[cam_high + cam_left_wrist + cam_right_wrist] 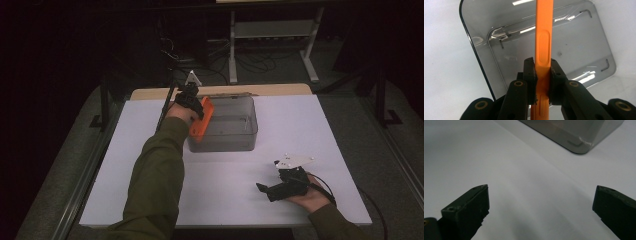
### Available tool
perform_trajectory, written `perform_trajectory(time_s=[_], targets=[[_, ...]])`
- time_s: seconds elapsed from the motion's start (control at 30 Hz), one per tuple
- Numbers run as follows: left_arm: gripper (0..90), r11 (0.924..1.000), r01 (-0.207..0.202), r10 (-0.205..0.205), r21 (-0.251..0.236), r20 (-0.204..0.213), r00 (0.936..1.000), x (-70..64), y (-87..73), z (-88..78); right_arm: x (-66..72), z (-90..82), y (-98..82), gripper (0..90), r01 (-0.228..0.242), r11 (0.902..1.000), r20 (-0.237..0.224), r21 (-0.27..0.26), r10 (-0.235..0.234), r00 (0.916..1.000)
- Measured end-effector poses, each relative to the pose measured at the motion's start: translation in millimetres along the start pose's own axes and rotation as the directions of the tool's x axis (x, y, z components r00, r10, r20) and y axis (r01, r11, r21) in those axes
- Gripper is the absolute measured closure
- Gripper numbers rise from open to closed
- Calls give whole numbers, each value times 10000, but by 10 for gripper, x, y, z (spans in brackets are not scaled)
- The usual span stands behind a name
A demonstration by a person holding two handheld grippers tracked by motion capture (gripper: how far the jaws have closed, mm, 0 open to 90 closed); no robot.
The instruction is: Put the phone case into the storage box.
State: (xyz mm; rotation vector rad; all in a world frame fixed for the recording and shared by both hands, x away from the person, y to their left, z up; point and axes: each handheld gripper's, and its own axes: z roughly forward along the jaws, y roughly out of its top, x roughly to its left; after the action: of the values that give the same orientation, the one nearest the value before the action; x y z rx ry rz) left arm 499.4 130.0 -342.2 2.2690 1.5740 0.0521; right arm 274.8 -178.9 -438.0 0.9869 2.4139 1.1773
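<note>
The white table [150, 190] carries a grey transparent bin [230, 131], a little toward 12 o'clock from its middle. At the bin's 9 o'clock wall, the left gripper [196, 111] holds a flat orange piece [202, 118] on its edge, above the rim.

The main risk, I think, is that the orange piece hits the wall or the rim when it goes down, and then tips or pushes the light bin across the table. The grip is on the thin sides, so the piece could also turn between the pads.

The left jaws are closed tight on the orange piece [543, 50], over the bin [584, 47].

The right gripper [267, 190] rests near 5 o'clock, well apart from the bin; its jaws stand wide open and probably touch nothing.
</note>
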Motion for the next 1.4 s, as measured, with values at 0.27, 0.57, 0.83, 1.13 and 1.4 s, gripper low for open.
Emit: perform_trajectory(time_s=[0.27,0.57,0.83,1.13,1.4], targets=[[789,9994,304,-303,192,-49,9995,42,-27,81,2,0,0,3,-11,10000,-21,8,11,10000],[787,9985,413,-409,364,-142,9991,64,-47,137,0,1,-1,3,10,10000,-17,20,-10,10000],[785,9974,488,-477,528,-229,9986,67,-58,175,-2,-3,-1,3,-23,10000,-27,11,23,10000],[783,9965,565,-553,623,-219,9982,77,-70,204,-8,-2,-2,3,7,10000,-27,18,-7,10000],[778,9965,598,-587,582,-204,9981,85,-67,195,-10,-4,-2,3,2,10000,-28,12,-2,10000]])
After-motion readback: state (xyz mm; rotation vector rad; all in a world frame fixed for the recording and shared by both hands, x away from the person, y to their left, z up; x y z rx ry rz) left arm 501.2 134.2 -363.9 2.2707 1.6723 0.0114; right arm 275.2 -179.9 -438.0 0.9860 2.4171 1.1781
